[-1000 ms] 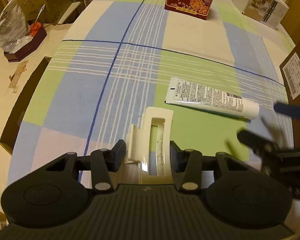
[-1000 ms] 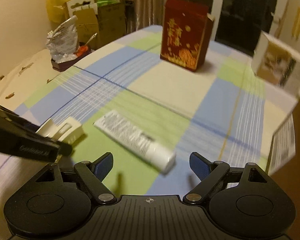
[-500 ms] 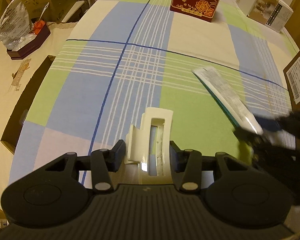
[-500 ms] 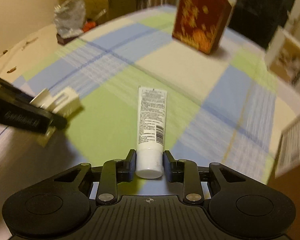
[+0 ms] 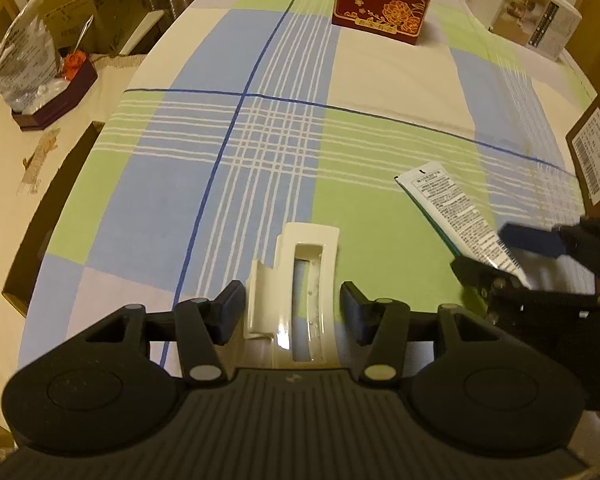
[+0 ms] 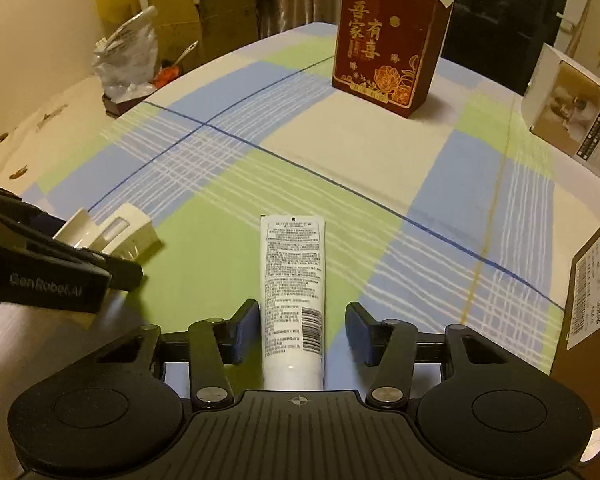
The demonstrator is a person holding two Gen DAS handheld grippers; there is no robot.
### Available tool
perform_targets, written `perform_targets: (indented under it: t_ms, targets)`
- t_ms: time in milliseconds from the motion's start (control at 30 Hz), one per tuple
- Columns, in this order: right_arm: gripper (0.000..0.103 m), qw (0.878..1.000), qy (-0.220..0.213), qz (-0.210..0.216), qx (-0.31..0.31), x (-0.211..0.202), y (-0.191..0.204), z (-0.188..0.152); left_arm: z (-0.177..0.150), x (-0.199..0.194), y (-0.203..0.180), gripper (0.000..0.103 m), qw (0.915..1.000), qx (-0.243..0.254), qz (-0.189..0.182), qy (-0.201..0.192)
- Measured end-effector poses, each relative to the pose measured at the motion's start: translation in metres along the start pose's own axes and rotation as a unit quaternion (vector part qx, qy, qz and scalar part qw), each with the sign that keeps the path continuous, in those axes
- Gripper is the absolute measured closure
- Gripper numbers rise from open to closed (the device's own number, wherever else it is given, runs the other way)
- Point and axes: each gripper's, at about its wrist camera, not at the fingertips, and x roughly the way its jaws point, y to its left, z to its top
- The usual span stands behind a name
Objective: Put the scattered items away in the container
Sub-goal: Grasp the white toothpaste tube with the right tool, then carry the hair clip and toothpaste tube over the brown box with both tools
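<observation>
A cream plastic holder [image 5: 296, 276] with a long slot sits between the fingers of my left gripper [image 5: 292, 312], which is shut on it above the plaid cloth. In the right wrist view the same holder [image 6: 120, 228] sticks out of the left gripper [image 6: 92, 248]. A white tube [image 6: 294, 280] with printed text lies lengthwise inside my right gripper [image 6: 302, 332]. The jaws stand open, with a gap on the tube's right side. From the left wrist view the tube [image 5: 448, 204] points up-left out of the right gripper [image 5: 508, 254].
A red box with gold characters [image 6: 384, 36] stands at the back of the table [image 5: 380, 76]. A white carton [image 6: 576, 120] lies at the back right. A brown cardboard box with a label [image 6: 592, 280] is at the right edge. Bags and cartons [image 5: 24, 64] crowd the left side table.
My right gripper closed on the tube half a second ago and has since widened its jaws. The left gripper keeps its hold on the cream holder.
</observation>
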Motion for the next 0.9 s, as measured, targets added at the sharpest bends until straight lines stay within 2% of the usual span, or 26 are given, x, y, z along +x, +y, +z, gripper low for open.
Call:
perform_targets:
  t_ms: [67, 100, 133, 333, 500, 733, 900]
  targets:
    - [0.067, 1.000, 0.007, 0.010, 0.001, -0.001, 0.001, 0.001, -0.001, 0.001, -0.004, 0.055, 0.9999, 0.013, 0.007, -0.003]
    - [0.067, 1.000, 0.011, 0.011, -0.001, -0.002, 0.001, 0.001, -0.001, 0.001, -0.005, 0.056, 0.9998, 0.017, 0.007, -0.004]
    - [0.067, 1.000, 0.014, 0.012, -0.002, -0.003, 0.002, -0.001, -0.001, 0.001, -0.006, 0.063, 0.9998, 0.018, 0.005, -0.004]
    - [0.069, 0.998, 0.037, 0.036, 0.040, -0.018, -0.004, -0.005, 0.002, -0.005, -0.011, 0.067, 0.9998, 0.019, -0.001, -0.003]
    - [0.070, 0.995, 0.004, 0.055, 0.087, -0.046, -0.017, 0.002, 0.008, -0.023, -0.018, 0.067, 0.9995, 0.025, -0.004, -0.021]
    - [0.070, 0.993, -0.035, 0.044, 0.106, -0.084, -0.031, 0.007, 0.016, -0.051, -0.030, 0.067, 0.9984, 0.033, -0.010, -0.045]
    - [0.070, 0.990, -0.066, 0.031, 0.118, -0.116, -0.044, 0.007, 0.024, -0.079, -0.046, 0.067, 0.9957, 0.040, -0.032, -0.077]
